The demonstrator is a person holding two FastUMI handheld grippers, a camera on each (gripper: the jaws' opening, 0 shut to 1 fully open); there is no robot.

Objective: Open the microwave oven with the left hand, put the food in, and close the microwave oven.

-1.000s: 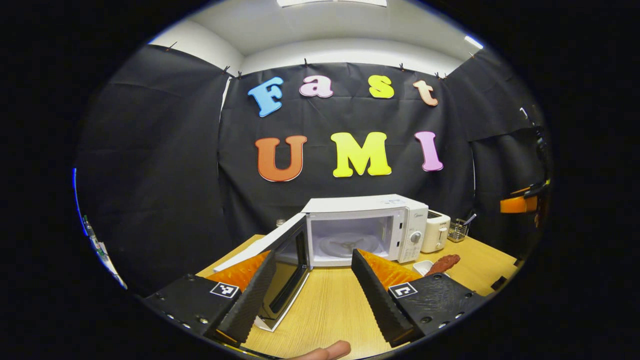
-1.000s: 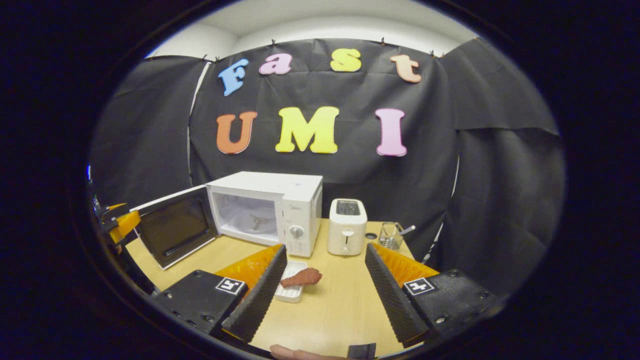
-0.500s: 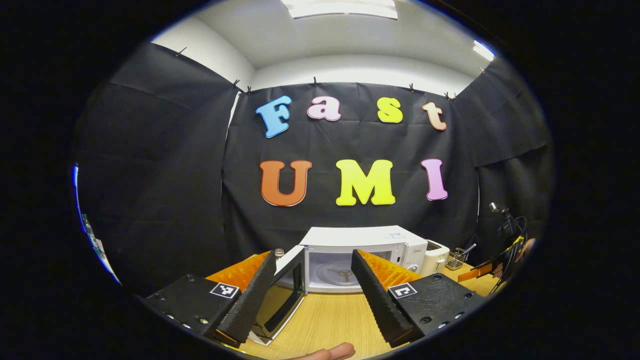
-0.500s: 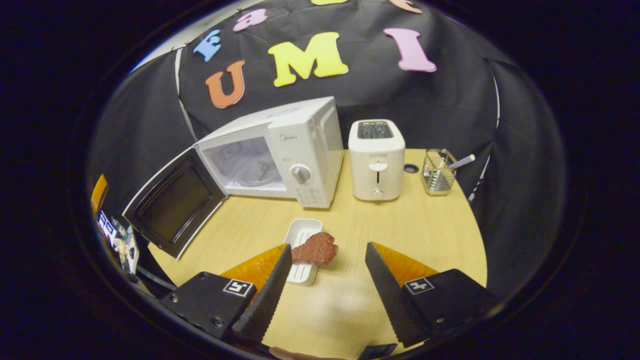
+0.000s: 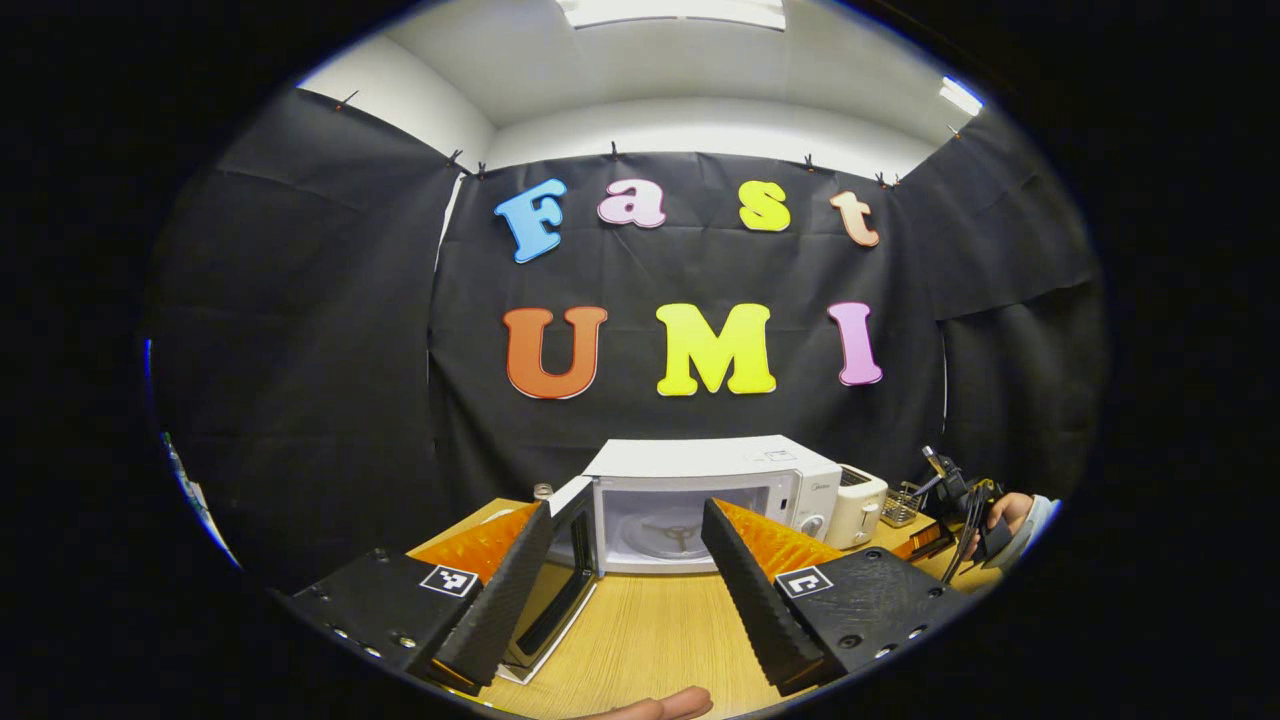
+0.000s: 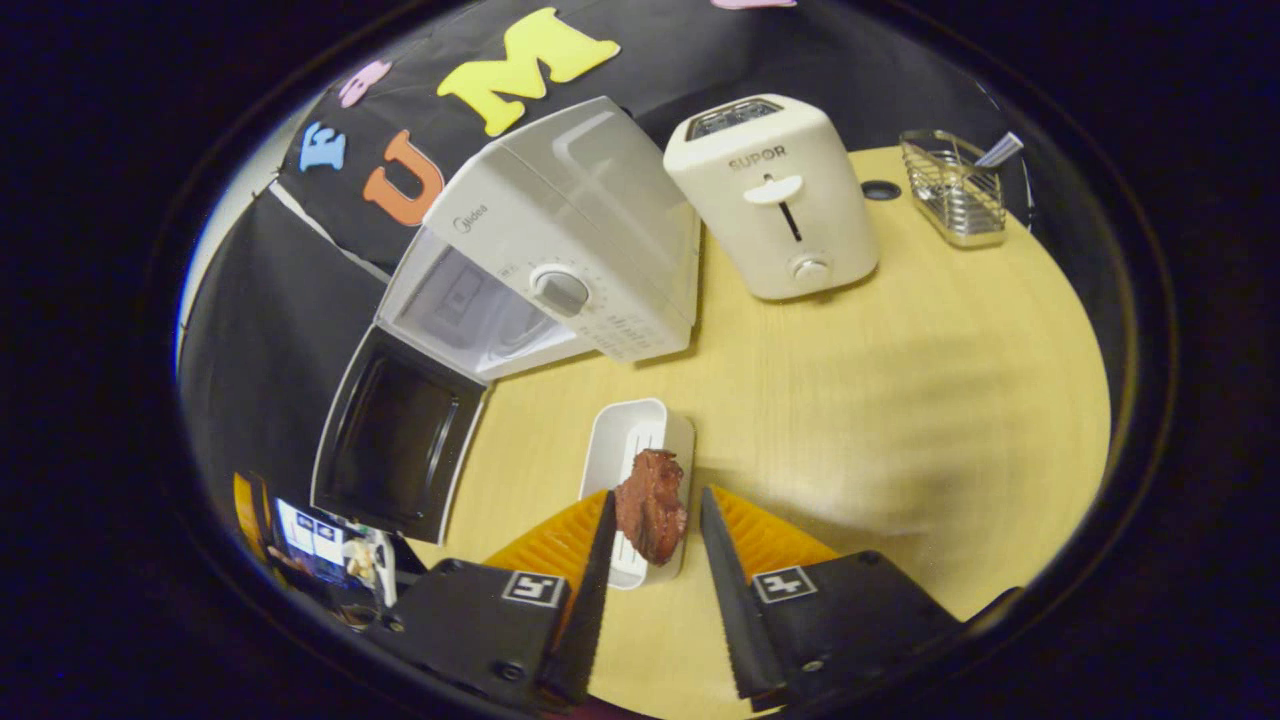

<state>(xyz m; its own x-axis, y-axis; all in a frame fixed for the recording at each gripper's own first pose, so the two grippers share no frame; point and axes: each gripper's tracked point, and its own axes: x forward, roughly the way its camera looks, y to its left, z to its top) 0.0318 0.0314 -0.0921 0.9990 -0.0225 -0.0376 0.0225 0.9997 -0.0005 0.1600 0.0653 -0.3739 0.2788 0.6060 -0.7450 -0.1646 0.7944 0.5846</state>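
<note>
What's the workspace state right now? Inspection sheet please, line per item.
Surface: wooden table, round-edged.
Job's things: microwave oven with door swung open, cavity empty; red-brown piece of meat on a white tray.
Clutter: toaster; wire basket holding a utensil.
Grippers: right gripper straddles the meat, fingers apart, contact not clear; left gripper open, holding nothing, facing the microwave.
Cables: dark cables by the person's hand at the right.
Surroundings: black cloth walls, ceiling light.
</note>
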